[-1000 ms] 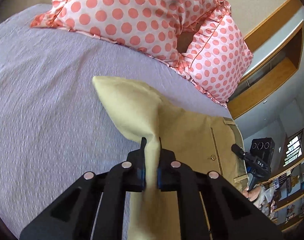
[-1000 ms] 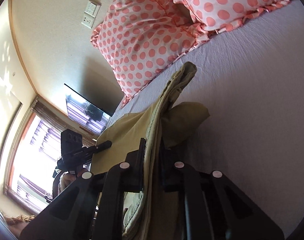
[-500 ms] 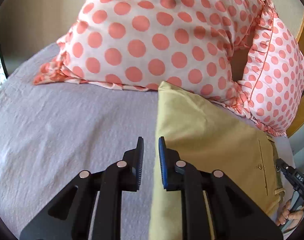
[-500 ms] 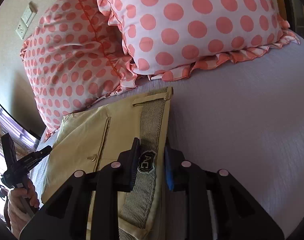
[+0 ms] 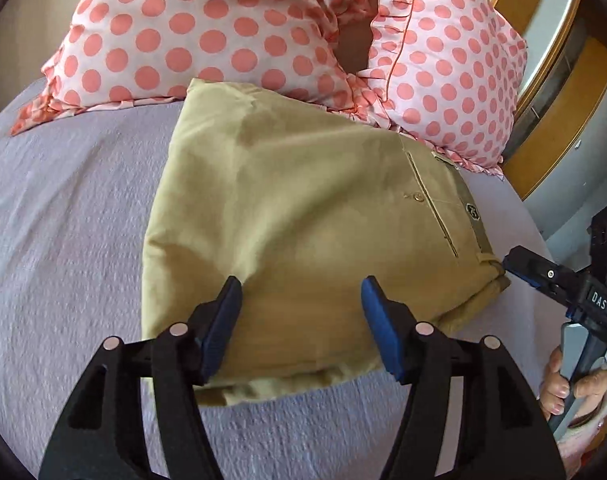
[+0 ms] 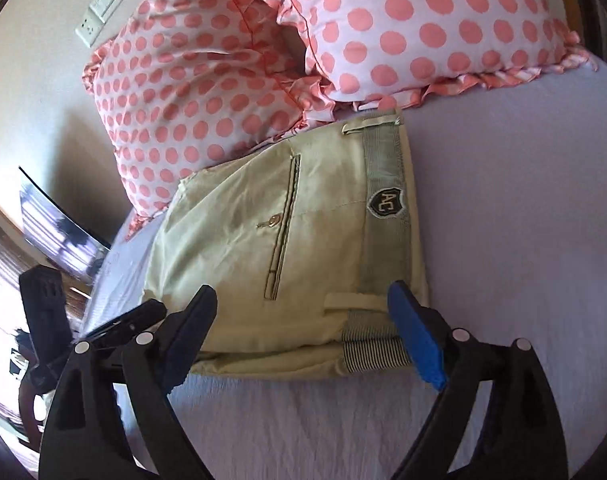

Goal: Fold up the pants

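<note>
The left gripper (image 5: pixel 299 320) is hovering spread wide and empty at the lower centre of its frame, directly over the near edge of the pants (image 5: pixel 303 216). The right gripper (image 6: pixel 303 320) is likewise gaping empty, straddling the waistband end at lower centre. The pants are lying folded on the bed (image 5: pixel 63 216), long axis running up the frame toward the pillows (image 5: pixel 207 28). Both grippers are sitting equally near.

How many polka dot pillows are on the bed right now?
2. One pillow lies behind the folded pants, toward the left. The other pillow leans beside it on the right, its frill touching the pants' top edge. None seems hidden.
</note>
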A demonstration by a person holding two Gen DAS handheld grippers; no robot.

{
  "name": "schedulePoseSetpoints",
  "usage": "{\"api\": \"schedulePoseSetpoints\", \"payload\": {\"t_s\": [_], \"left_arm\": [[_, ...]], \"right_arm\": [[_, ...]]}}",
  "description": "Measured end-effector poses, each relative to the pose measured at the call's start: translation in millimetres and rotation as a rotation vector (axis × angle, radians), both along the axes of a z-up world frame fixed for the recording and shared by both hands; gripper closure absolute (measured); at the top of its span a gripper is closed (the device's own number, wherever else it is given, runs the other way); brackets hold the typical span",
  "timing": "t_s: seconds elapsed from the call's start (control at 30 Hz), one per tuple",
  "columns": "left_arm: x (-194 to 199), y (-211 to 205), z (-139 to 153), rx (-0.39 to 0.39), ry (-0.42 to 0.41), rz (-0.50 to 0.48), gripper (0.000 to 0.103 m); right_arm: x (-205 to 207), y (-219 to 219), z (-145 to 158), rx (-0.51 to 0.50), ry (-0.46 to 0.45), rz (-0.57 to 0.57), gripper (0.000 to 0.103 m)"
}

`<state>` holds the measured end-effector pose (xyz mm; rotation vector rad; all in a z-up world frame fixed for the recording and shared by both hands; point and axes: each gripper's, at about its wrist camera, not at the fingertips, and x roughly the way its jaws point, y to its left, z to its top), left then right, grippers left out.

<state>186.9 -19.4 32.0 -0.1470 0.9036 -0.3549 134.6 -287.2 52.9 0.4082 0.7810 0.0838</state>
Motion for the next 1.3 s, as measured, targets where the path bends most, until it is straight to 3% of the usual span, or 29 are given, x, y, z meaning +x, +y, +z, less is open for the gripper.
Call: {"api": "schedulePoseSetpoints", "payload": {"t_s": [0.07,0.17,0.23,0.33,0.47,0.63,0.83,1.3], "left_arm": [[-30.3,3.1,5.2,0.055,-0.073,0.021,0.02],[-78.1,5.9,1.7,0.171,-0.155,0.091,0.006],[-101.5,10.3,-4.8,0.192,-0.171,0.119,0.005],[-122.5,14.1,-14.5,0.162,-0.161,0.127,0.005],[-133.3,9.2,-23.8,0.223,-0.182,0.148,0.005],[-141.9,8.1,-32.1,0.269,-0.212,0.177,0.002],[-152.2,10.0,-37.1,0.253,-0.291,0.192,0.002],[-150.9,10.8,-35.4,0.253,-0.313,0.192,0.002]], "right_arm": [[-29.0,20.9,4.0,-0.114,-0.059,-0.007,0.001],[-65.3,51.8,-8.3,-0.257,-0.11,-0.023,0.001],[-79.7,67.5,-21.0,-0.316,-0.104,-0.035,0.001],[-93.2,83.2,-35.9,-0.343,-0.119,-0.035,0.001],[-94.9,94.9,-52.0,-0.378,-0.094,-0.049,0.001],[-100.5,95.7,-54.5,-0.375,-0.124,-0.078,0.001],[-107.4,98.0,-58.9,-0.383,-0.179,-0.101,0.001],[-107.5,98.5,-59.6,-0.384,-0.18,-0.102,0.001]]}}
